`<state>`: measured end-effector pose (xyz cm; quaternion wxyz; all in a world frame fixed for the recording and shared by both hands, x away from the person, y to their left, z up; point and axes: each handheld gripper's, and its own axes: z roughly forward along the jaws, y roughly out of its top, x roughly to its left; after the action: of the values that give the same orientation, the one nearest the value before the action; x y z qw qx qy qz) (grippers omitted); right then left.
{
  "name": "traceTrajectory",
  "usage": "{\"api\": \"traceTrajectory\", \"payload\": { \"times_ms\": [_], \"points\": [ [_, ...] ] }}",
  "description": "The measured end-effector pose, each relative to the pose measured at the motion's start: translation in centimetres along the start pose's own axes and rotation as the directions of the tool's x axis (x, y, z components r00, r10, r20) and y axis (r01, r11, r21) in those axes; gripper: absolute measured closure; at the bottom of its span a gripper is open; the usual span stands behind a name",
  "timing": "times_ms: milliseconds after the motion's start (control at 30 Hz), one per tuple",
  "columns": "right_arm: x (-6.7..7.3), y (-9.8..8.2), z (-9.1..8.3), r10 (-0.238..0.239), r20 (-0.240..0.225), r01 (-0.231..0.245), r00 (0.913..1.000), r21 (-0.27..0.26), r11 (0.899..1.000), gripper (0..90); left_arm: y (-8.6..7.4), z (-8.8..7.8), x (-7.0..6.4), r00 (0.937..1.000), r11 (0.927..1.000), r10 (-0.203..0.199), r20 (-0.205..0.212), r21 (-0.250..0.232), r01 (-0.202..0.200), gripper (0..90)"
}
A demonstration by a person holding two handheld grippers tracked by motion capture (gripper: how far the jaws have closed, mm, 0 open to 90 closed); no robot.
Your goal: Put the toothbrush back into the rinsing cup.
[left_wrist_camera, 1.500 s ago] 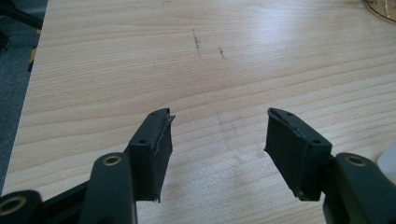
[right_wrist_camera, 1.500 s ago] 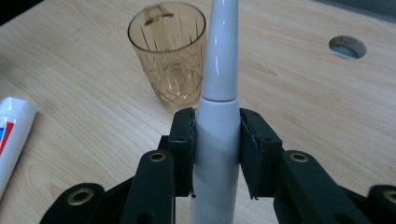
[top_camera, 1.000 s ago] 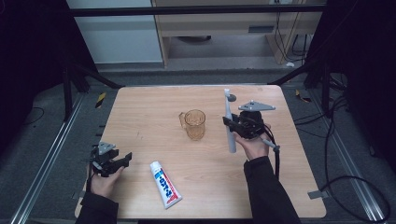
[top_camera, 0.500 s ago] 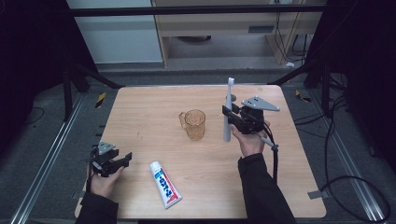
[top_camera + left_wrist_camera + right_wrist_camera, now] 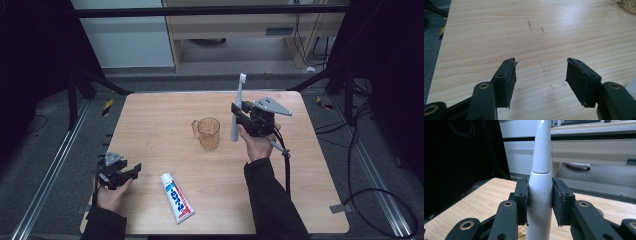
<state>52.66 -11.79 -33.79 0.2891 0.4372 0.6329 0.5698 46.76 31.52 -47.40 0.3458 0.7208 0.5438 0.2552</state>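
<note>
Gripping a white electric toothbrush [image 5: 237, 111] by its handle, the right gripper [image 5: 239, 114] holds it upright above the worktop [image 5: 310, 200], just to the right of an amber glass mug [image 5: 208, 133]; in the right gripper view the jaws press against both sides of the handle, and the slimmer neck rises above them. Down at the near left corner, the left gripper [image 5: 131, 171] rests low over the wood with its jaws wide apart and nothing between them. A toothpaste tube [image 5: 177, 197] lies flat near the front edge, between the person's two sleeves.
</note>
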Motion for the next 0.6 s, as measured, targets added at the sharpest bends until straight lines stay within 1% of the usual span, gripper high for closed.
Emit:
{"api": "traceTrajectory", "payload": {
  "times_ms": [100,133,200,300,367,400,500,600],
  "points": [
    [0.2,0.1,0.3,0.003,0.008,-0.003,1.0,-0.015,1.0,67.9,0.0,0.0,0.0,1.0,1.0,0.0,0.0,-0.002,0.0,40.1],
    [0.3,0.1,0.6,0.012,0.009,-0.012,0.9999,-0.03,0.999,67.9,0.0,0.0,0.0,1.0,1.0,0.0,0.0,-0.003,0.0,40.1],
    [0.3,0.1,0.7,0.013,0.008,-0.013,0.9999,-0.036,0.999,67.9,0.0,0.0,0.0,1.0,1.0,0.0,0.0,-0.003,0.0,40.1],
    [0.4,0.2,1.5,0.01,0.019,-0.009,0.9998,-0.041,0.999,67.9,0.0,-0.1,0.0,1.0,1.0,0.0,-0.001,-0.004,0.0,40.2],
    [0.4,0.2,1.6,0.01,0.021,-0.009,0.9997,-0.042,0.999,67.9,0.0,-0.1,0.0,1.0,1.0,-0.001,0.0,-0.004,0.001,40.2],
    [0.4,0.2,2.0,0.016,0.024,-0.014,0.9996,-0.053,0.999,67.9,0.0,-0.1,0.0,1.0,1.0,-0.001,0.0,-0.004,0.001,40.2],
    [0.5,0.2,2.4,0.022,0.028,-0.02,0.9994,-0.06,0.998,67.9,0.0,-0.1,0.0,1.0,1.0,0.0,0.0,-0.005,0.0,40.2],
    [0.6,0.1,2.9,0.018,0.04,-0.015,0.999,-0.065,0.998,67.9,0.0,-0.1,0.0,1.0,1.0,-0.001,-0.001,-0.005,0.001,40.2]
  ]
}}
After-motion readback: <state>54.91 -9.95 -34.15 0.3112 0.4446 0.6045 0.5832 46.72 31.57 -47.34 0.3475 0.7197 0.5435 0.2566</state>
